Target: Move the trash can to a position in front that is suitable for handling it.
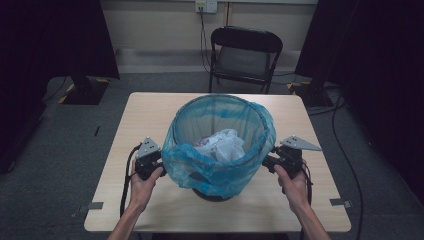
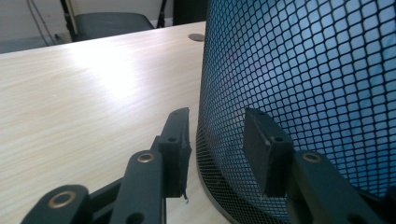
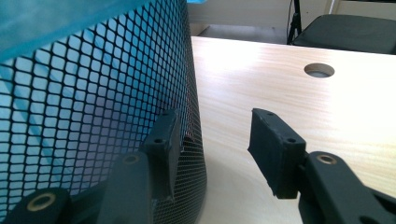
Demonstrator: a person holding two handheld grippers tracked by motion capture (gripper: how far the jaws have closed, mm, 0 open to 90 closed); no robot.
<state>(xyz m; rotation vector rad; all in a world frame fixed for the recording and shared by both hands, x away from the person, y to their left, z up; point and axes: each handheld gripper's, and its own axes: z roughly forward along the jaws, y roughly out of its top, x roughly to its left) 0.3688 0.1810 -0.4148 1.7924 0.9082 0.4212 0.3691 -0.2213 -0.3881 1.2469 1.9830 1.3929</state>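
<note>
A black mesh wastebasket [image 1: 220, 117] stands in the middle of the light wood table [image 1: 145, 115]. A blue plastic bag [image 1: 215, 172] lines it and folds down over its rim. Crumpled white paper [image 1: 223, 145] lies inside. My left gripper [image 1: 161, 169] sits low at the basket's left side, the right gripper [image 1: 267, 164] at its right side. In the left gripper view the left gripper [image 2: 217, 116] stands open, right jaw close against the mesh wall [image 2: 299, 70] near the base. In the right gripper view the right gripper [image 3: 215, 116] is open, and the mesh [image 3: 93, 107] partly covers its left jaw.
A black folding chair [image 1: 245, 55] stands behind the table's far edge. A round cable hole [image 3: 319, 70] is cut in the tabletop. Dark curtains hang at both sides, and cables run across the grey floor [image 1: 350, 165].
</note>
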